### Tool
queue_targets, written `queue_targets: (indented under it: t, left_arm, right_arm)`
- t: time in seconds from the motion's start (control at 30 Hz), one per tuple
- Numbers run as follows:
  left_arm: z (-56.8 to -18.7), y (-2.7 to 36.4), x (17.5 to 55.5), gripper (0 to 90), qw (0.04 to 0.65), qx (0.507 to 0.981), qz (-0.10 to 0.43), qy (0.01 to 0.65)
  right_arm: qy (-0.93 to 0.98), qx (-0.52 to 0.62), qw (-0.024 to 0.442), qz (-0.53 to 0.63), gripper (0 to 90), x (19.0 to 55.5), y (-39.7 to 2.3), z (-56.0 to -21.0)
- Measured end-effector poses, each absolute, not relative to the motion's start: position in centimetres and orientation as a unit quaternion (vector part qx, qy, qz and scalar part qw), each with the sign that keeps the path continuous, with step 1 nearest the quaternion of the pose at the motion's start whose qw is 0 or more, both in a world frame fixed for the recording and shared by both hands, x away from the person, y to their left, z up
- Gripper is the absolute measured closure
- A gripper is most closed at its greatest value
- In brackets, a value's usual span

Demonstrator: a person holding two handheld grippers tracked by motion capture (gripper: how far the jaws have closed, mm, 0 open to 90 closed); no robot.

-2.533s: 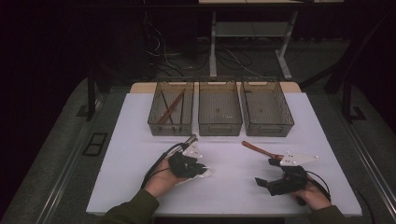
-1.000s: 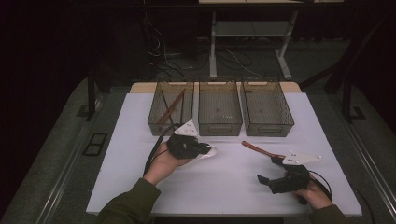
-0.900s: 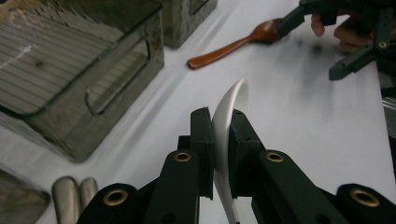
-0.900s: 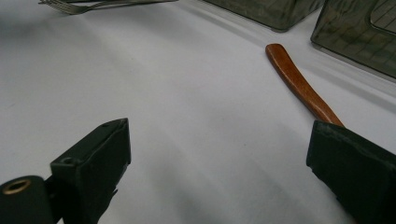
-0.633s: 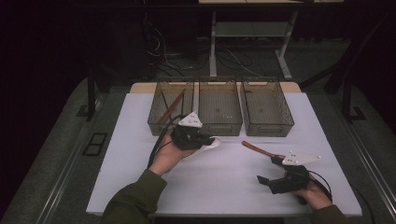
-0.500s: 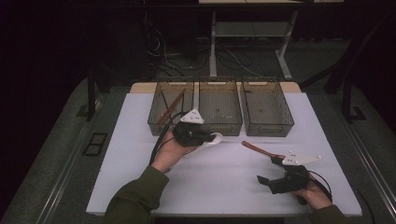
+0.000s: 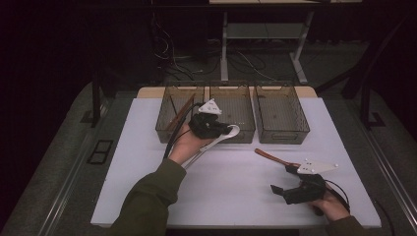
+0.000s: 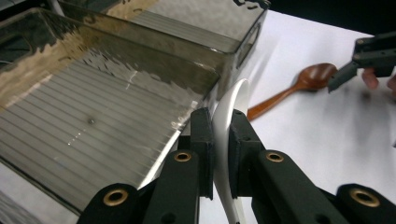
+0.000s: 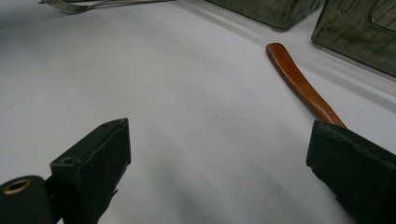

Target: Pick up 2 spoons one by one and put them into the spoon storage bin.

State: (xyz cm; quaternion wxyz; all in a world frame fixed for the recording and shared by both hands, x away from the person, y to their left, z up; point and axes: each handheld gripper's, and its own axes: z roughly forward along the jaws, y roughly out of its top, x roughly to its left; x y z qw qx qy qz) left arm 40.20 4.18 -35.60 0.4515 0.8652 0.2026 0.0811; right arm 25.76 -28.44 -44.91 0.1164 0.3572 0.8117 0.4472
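Over white table (image 7: 147, 162), left claw (image 8: 223, 140) grips spoon (image 8: 229, 107).

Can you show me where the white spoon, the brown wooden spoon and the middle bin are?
white spoon (image 8: 227, 116), left gripper view, on its handle.
wooden spoon (image 7: 269, 156), high view, on its handle.
middle bin (image 7: 242, 136), high view, on its front wall.

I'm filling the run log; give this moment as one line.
left gripper: shut on white spoon | over middle bin | right gripper: open, beside wooden spoon
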Motion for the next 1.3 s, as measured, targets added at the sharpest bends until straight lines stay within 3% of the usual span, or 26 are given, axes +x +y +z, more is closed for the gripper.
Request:
queue_targets:
  t: [0.63, 1.3]
  left_arm:
    - [-34.6, 1.7, 45.3, 81.8, 0.431, 0.868, 0.111, 0.218]
    - [-37.3, 0.4, 48.8, 81.7, 0.417, 0.861, 0.11, 0.269]
  right_arm:
    - [0.811, 0.358, 0.114, 0.449, 6.2, 25.7, -28.5, -44.9]
    - [0.812, 0.354, 0.115, 0.45, 6.2, 25.7, -28.4, -44.9]
